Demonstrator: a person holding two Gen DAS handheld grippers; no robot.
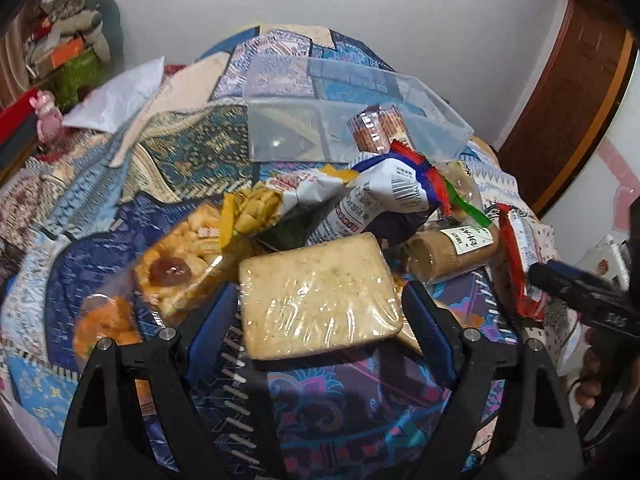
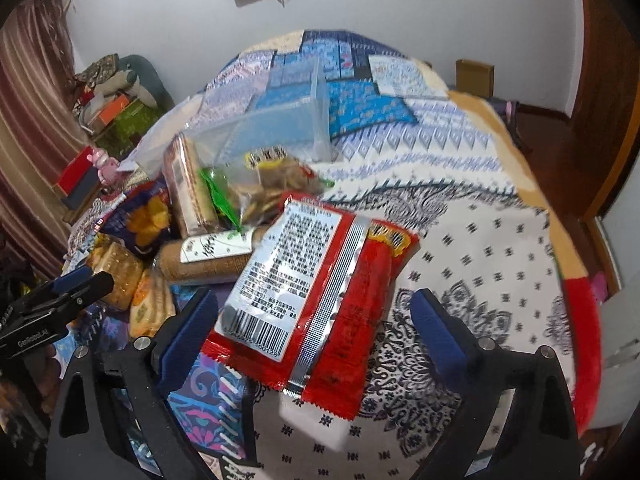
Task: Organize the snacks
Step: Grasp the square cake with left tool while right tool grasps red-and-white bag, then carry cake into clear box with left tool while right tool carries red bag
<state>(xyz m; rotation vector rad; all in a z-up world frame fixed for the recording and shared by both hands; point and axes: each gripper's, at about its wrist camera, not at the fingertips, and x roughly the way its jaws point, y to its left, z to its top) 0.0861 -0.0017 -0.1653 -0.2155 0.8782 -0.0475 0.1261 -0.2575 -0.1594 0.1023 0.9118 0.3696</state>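
Snack packs lie piled on a bed with a patterned quilt. In the left wrist view a pale square cracker pack (image 1: 320, 296) in clear wrap sits between the blue pads of my left gripper (image 1: 320, 316), whose jaws stand wide at its sides. In the right wrist view a red and silver snack packet (image 2: 316, 292) lies between the open jaws of my right gripper (image 2: 316, 320), nearer the left pad. A clear plastic bin (image 1: 340, 120) stands behind the pile; it also shows in the right wrist view (image 2: 272, 120). The right gripper's body (image 1: 584, 296) shows at the right edge.
The pile holds a brown biscuit roll (image 1: 452, 252), a white and purple bag (image 1: 380, 204), a yellow snack bag (image 1: 256, 208), a jam cookie pack (image 1: 180, 268) and an upright biscuit sleeve (image 2: 188, 188). A white pillow (image 1: 120, 96) lies at left. The quilt (image 2: 480, 220) spreads to the right.
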